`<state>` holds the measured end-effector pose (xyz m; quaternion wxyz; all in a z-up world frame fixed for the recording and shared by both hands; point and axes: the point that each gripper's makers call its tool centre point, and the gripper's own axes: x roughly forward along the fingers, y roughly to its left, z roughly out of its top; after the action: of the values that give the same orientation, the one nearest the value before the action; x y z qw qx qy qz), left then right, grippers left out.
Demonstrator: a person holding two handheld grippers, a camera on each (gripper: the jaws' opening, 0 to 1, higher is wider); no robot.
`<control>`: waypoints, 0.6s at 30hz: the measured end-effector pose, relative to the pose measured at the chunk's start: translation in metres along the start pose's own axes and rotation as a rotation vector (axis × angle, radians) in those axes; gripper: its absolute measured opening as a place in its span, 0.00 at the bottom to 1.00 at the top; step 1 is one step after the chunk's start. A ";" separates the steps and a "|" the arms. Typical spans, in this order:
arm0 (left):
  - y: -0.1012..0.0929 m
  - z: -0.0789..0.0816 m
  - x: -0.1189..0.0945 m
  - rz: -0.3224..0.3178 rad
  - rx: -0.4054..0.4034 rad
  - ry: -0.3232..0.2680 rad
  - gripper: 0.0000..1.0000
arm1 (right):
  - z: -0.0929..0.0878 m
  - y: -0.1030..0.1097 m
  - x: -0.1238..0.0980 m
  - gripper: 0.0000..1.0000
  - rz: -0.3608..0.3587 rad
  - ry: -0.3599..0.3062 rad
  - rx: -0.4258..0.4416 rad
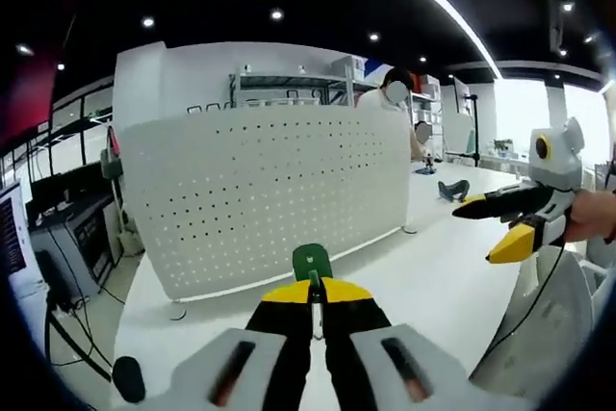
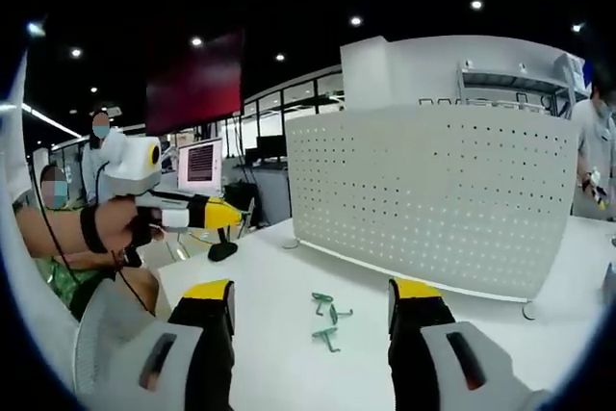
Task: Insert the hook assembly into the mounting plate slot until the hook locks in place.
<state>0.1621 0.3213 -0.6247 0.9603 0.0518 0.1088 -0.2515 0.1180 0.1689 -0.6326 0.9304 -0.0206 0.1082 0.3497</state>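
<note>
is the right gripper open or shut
Open: the right gripper has its jaws wide apart, with green hooks lying on the table between them.

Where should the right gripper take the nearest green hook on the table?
Judging by pose, the nearest hook lies flat, apart from the other two. Come down from above and pinch its long straight shank across the width. The right gripper is already open, straddling them.

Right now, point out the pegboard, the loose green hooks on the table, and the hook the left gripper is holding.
pegboard (image 2: 433, 199), right gripper view, middle of its perforated face
loose green hooks (image 2: 327, 320), right gripper view, middle of the cluster
held green hook (image 1: 312, 260), left gripper view, its plate above the jaws
</note>
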 end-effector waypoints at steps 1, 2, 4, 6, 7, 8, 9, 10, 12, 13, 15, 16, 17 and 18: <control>0.001 0.003 0.000 0.003 -0.003 -0.010 0.02 | 0.000 0.000 -0.001 0.66 0.000 -0.003 -0.001; 0.002 0.006 0.001 0.006 -0.005 -0.020 0.02 | 0.001 0.000 -0.001 0.66 -0.001 -0.005 0.000; 0.004 0.010 0.003 0.009 -0.010 -0.027 0.02 | 0.001 0.000 -0.001 0.66 -0.004 -0.004 0.005; 0.004 0.012 0.005 0.008 -0.004 -0.029 0.02 | 0.002 0.000 -0.001 0.65 -0.007 -0.007 0.002; 0.006 0.014 0.006 0.013 0.003 -0.033 0.02 | 0.002 -0.001 -0.002 0.65 -0.008 -0.009 0.003; 0.006 0.015 0.007 0.012 0.001 -0.033 0.02 | 0.003 -0.001 -0.002 0.65 -0.008 -0.011 0.004; 0.007 0.017 0.007 0.011 -0.011 -0.038 0.02 | 0.003 -0.001 -0.002 0.65 -0.009 -0.010 0.005; 0.008 0.019 0.008 0.013 -0.017 -0.047 0.02 | 0.002 -0.001 -0.003 0.65 -0.010 -0.008 0.004; 0.009 0.021 0.010 0.012 -0.020 -0.048 0.02 | 0.002 -0.002 -0.004 0.65 -0.012 -0.008 0.003; 0.010 0.022 0.011 0.015 -0.021 -0.049 0.02 | 0.002 -0.002 -0.004 0.65 -0.013 -0.008 0.003; 0.011 0.026 0.012 0.015 -0.021 -0.065 0.02 | 0.002 -0.002 -0.004 0.65 -0.013 -0.006 0.002; 0.011 0.028 0.012 0.012 -0.028 -0.068 0.02 | 0.001 -0.002 -0.004 0.64 -0.013 -0.004 0.002; 0.011 0.029 0.013 0.012 -0.028 -0.071 0.02 | 0.001 -0.002 -0.004 0.64 -0.013 -0.004 0.001; 0.010 0.030 0.013 0.011 -0.023 -0.075 0.02 | 0.001 -0.002 -0.004 0.64 -0.013 -0.005 0.000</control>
<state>0.1833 0.3193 -0.5980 0.9656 0.0317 0.0755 -0.2469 0.1163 0.1649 -0.6303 0.9329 -0.0202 0.1059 0.3436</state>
